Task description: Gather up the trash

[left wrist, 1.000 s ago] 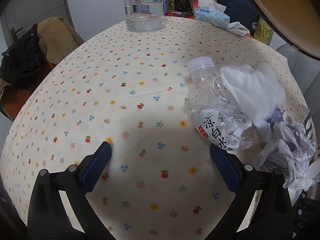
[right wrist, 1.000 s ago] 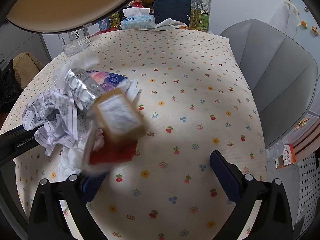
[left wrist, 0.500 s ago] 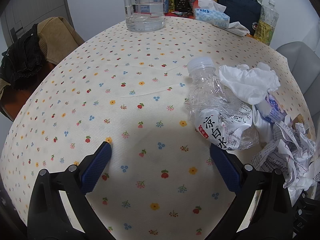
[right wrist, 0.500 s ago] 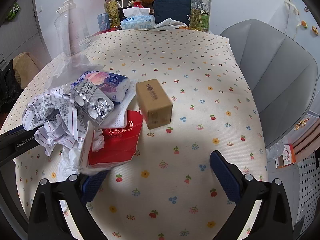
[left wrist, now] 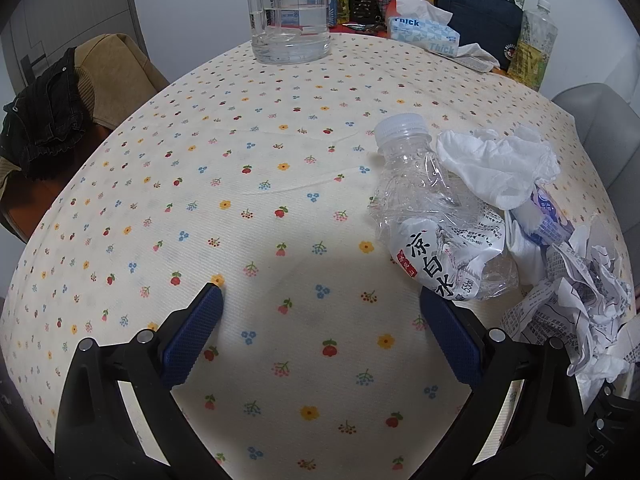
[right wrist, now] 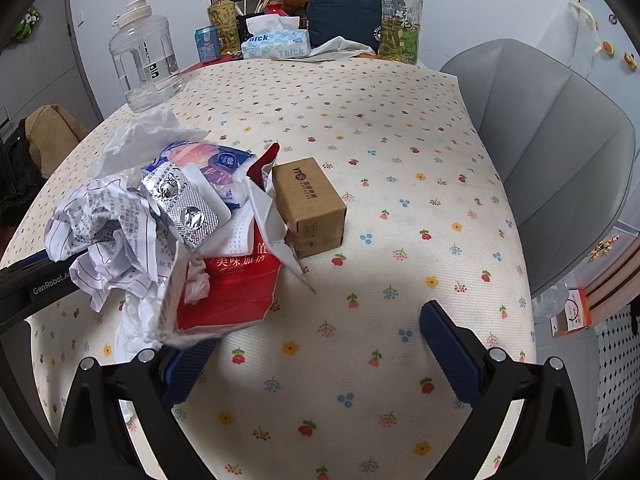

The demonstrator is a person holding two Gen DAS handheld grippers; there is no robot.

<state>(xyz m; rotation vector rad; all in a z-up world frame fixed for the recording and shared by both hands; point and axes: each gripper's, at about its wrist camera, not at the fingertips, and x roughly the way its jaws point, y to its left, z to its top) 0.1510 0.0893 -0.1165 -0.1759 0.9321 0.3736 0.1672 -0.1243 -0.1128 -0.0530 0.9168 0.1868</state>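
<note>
Right hand-held gripper (right wrist: 320, 334): cardboard box (right wrist: 309, 207) visible.

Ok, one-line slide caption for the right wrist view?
Open right gripper over a floral tablecloth, facing a small cardboard box beside crumpled paper, a blister pack and a torn red carton.

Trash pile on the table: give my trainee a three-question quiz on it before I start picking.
1. True or false: the crushed plastic bottle still has its cap on.
2. The small cardboard box sits on which side of the red torn packet in the right wrist view? A) left B) right C) underneath it
3. Fill in: both the left gripper and the right gripper are ____ and hold nothing.

Key: 1 true; 2 B; 3 open.
</note>
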